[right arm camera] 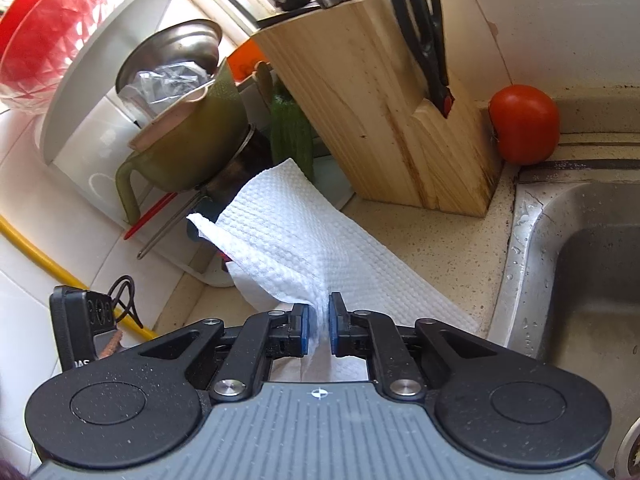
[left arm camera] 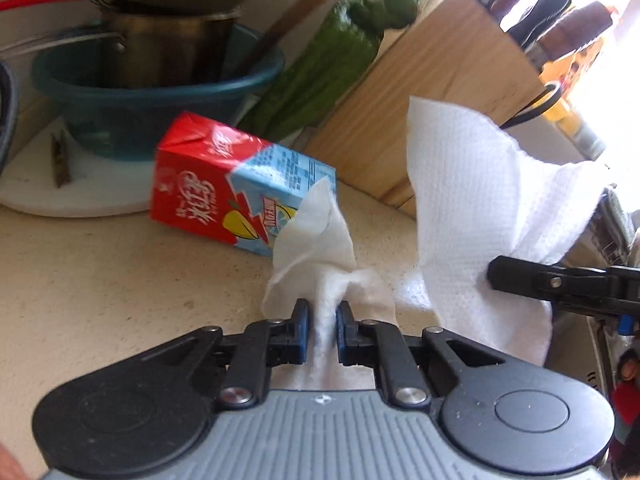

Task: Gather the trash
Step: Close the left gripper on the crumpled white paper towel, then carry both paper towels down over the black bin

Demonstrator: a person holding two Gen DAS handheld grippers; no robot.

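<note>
The left gripper (left arm camera: 322, 312) was clamped on a soft crumpled tissue (left arm camera: 316, 240) bunched just above the speckled beige counter (left arm camera: 100, 280), just in front of a glossy red-and-blue juice carton (left arm camera: 224, 184) lying on its side. The right gripper (right arm camera: 319, 312) pinched a quilted white paper towel (right arm camera: 288, 232), its fingers nearly together, draped over the counter near a slanted wooden knife block (right arm camera: 380, 112), a smooth round tomato (right arm camera: 524, 124) and the steel sink (right arm camera: 532, 240).

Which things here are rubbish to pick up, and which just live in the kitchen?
Rubbish: crumpled tissue in the left gripper, paper towel in the right gripper, drink carton.

Just kitchen things: knife block, tomato, green pepper, sink.
</note>
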